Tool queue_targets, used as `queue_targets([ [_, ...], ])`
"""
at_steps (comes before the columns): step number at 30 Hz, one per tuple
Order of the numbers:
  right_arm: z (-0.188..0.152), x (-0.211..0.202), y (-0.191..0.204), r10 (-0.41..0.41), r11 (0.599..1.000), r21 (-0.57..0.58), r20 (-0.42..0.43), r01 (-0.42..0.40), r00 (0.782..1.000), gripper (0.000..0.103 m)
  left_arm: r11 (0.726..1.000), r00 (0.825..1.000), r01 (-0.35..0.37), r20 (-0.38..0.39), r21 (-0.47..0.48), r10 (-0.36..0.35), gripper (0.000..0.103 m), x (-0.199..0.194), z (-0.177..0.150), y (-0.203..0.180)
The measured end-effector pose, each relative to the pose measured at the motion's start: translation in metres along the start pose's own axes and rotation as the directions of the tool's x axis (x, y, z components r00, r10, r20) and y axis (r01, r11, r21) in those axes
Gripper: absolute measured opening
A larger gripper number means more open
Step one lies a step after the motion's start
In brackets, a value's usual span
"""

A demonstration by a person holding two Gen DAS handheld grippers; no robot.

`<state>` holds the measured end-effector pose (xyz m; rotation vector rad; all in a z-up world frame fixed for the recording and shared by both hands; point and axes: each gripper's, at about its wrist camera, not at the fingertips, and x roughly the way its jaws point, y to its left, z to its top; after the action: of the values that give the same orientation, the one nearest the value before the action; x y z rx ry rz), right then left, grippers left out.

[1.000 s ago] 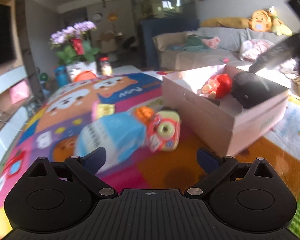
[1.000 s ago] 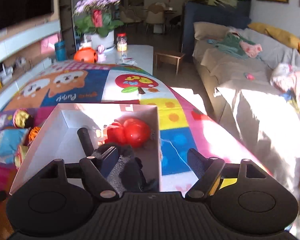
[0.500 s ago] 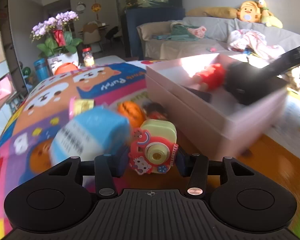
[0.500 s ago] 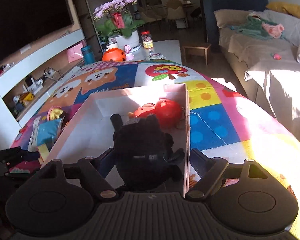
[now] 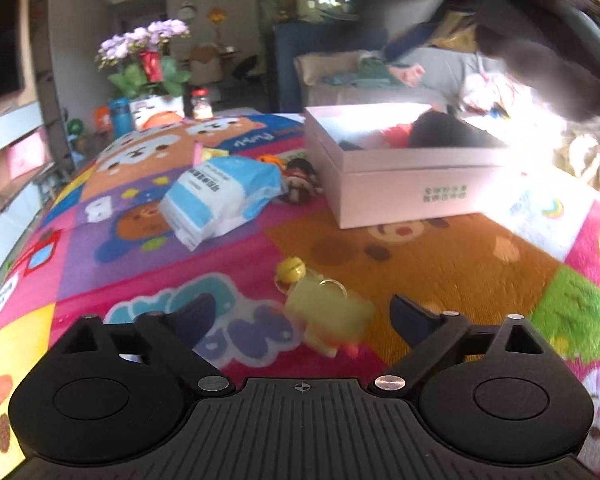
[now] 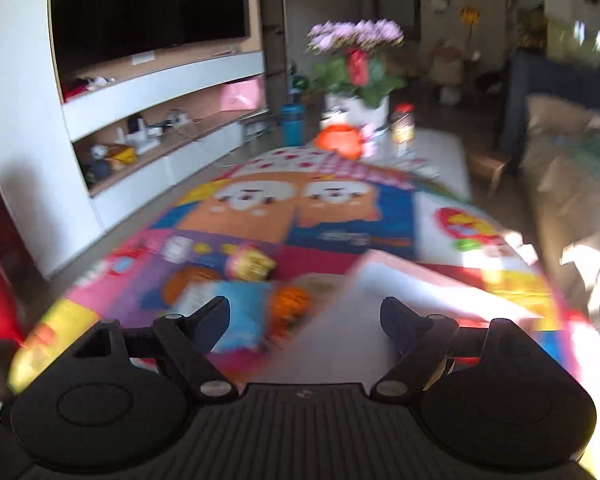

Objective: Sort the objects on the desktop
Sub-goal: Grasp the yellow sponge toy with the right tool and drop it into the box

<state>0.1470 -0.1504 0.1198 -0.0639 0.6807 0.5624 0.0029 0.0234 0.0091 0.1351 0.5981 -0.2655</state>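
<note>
My left gripper point(image 5: 302, 308) hangs low over the colourful mat point(image 5: 440, 264), its jaws opening wide. A yellow-green toy camera point(image 5: 330, 316), blurred, lies loose between the fingers with neither pad on it. A small yellow charm point(image 5: 290, 270) sits just beyond it. Farther off are a blue-and-white packet point(image 5: 224, 196) and a pale pink box point(image 5: 404, 172) holding a black item point(image 5: 440, 132) and a red toy point(image 5: 394, 134). My right gripper point(image 6: 304, 312) has its jaws opening with nothing between them, above the blue packet point(image 6: 236, 312) and the box corner point(image 6: 404, 280).
A small orange toy point(image 5: 266, 159) and a dark doll point(image 5: 300, 178) lie between packet and box. A yellow snack packet point(image 6: 250, 264) lies on the mat. A flower pot point(image 6: 356, 108), a jar point(image 6: 402, 128) and an orange bowl point(image 6: 338, 140) stand at the far end. A sofa point(image 5: 432, 68) is behind the box.
The left gripper, closed on the toy camera half a second ago, has opened and the camera lies loose on the mat. The right gripper left the black item in the box and swung away left.
</note>
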Motion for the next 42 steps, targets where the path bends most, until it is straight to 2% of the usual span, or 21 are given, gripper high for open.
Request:
queue_targets([
  [2, 0.021, 0.037, 0.015, 0.057, 0.996, 0.069, -0.052, -0.053, 0.997, 0.085, 1.0, 1.0, -0.001, -0.007, -0.007, 0.001, 0.098, 0.002, -0.001, 0.002],
  [4, 0.036, 0.078, 0.031, 0.063, 0.994, 0.096, -0.097, -0.054, 0.993, 0.087, 1.0, 1.0, 0.003, 0.004, -0.008, -0.003, 0.098, -0.001, -0.002, 0.002],
  [6, 0.045, 0.122, 0.049, -0.01, 0.999, 0.052, -0.115, 0.016, 0.993, 0.087, 1.0, 1.0, 0.0, 0.011, -0.021, 0.0, 0.098, -0.002, -0.003, 0.003],
  [8, 0.046, 0.163, 0.059, -0.098, 0.995, -0.001, -0.157, 0.099, 0.983, 0.086, 0.999, 1.0, -0.003, 0.013, -0.044, 0.004, 0.099, -0.002, -0.003, 0.006],
  [10, 0.042, 0.193, 0.059, -0.121, 0.992, -0.002, -0.222, 0.124, 0.967, 0.072, 0.998, 1.0, -0.001, 0.017, -0.069, 0.002, 0.099, -0.003, -0.004, 0.01],
  [11, 0.039, 0.204, 0.058, -0.112, 0.993, 0.002, -0.257, 0.116, 0.96, 0.051, 0.997, 1.0, 0.003, 0.02, -0.079, -0.002, 0.099, -0.003, -0.004, 0.012],
  [12, 0.036, 0.206, 0.057, -0.115, 0.992, 0.009, -0.266, 0.122, 0.957, 0.05, 0.996, 1.0, 0.007, 0.022, -0.087, -0.005, 0.099, -0.003, -0.005, 0.013],
  [14, 0.034, 0.193, 0.057, -0.088, 0.995, 0.022, -0.228, 0.095, 0.97, 0.049, 0.995, 1.0, 0.016, 0.028, -0.095, -0.013, 0.1, -0.004, -0.005, 0.014],
  [16, 0.036, 0.164, 0.057, -0.05, 0.998, 0.025, -0.174, 0.055, 0.984, 0.042, 0.995, 0.999, 0.022, 0.031, -0.095, -0.019, 0.1, -0.004, -0.005, 0.014],
  [19, 0.036, 0.097, 0.051, 0.053, 0.998, 0.047, -0.086, -0.049, 0.995, 0.042, 0.995, 0.999, 0.018, 0.031, -0.097, -0.015, 0.1, -0.004, -0.005, 0.014],
  [22, 0.014, 0.028, 0.046, 0.096, 0.995, 0.012, -0.025, -0.095, 0.995, 0.042, 0.994, 1.0, 0.005, 0.025, -0.105, -0.003, 0.1, -0.003, -0.005, 0.014],
  [26, -0.036, -0.029, 0.029, 0.13, 0.991, 0.039, -0.066, -0.128, 0.989, 0.042, 0.994, 1.0, -0.019, 0.011, -0.11, 0.02, 0.1, -0.001, -0.005, 0.014],
  [29, -0.077, -0.045, 0.01, 0.182, 0.975, 0.15, -0.127, -0.162, 0.975, 0.042, 0.994, 1.0, -0.026, 0.006, -0.105, 0.026, 0.1, -0.002, -0.004, 0.013],
  [31, -0.104, -0.046, -0.004, 0.193, 0.965, 0.211, -0.157, -0.158, 0.969, 0.042, 0.995, 1.0, -0.023, -0.007, -0.096, 0.022, 0.1, -0.001, -0.003, 0.011],
  [33, -0.125, -0.046, -0.017, 0.18, 0.959, 0.25, -0.18, -0.133, 0.967, 0.043, 0.995, 0.999, 0.012, -0.036, -0.1, -0.016, 0.1, 0.001, -0.002, 0.009],
  [36, -0.139, -0.057, -0.025, 0.11, 0.97, 0.23, -0.147, -0.074, 0.983, 0.049, 0.976, 0.981, 0.171, -0.065, -0.134, -0.181, 0.1, 0.0, 0.002, 0.004],
  [37, -0.141, -0.062, -0.026, 0.086, 0.975, 0.216, -0.131, -0.057, 0.988, 0.052, 0.97, 0.975, 0.212, -0.044, -0.116, -0.218, 0.1, -0.003, 0.007, 0.003],
  [38, -0.141, -0.067, -0.028, 0.071, 0.978, 0.203, -0.109, -0.048, 0.991, 0.059, 0.972, 0.974, 0.223, -0.006, -0.078, -0.224, 0.1, -0.008, 0.014, 0.002],
  [39, -0.141, -0.072, -0.029, 0.061, 0.98, 0.192, -0.089, -0.043, 0.994, 0.063, 0.979, 0.979, 0.201, 0.038, -0.022, -0.2, 0.101, -0.012, 0.021, 0.002],
  [41, -0.14, -0.077, -0.03, 0.038, 0.986, 0.162, -0.067, -0.027, 0.997, 0.065, 0.994, 0.991, 0.071, 0.107, 0.088, -0.081, 0.101, -0.01, 0.039, 0.003],
  [42, -0.139, -0.079, -0.028, 0.027, 0.99, 0.142, -0.06, -0.018, 0.998, 0.067, 0.992, 0.992, 0.006, 0.126, 0.123, -0.022, 0.102, -0.002, 0.047, 0.006],
])
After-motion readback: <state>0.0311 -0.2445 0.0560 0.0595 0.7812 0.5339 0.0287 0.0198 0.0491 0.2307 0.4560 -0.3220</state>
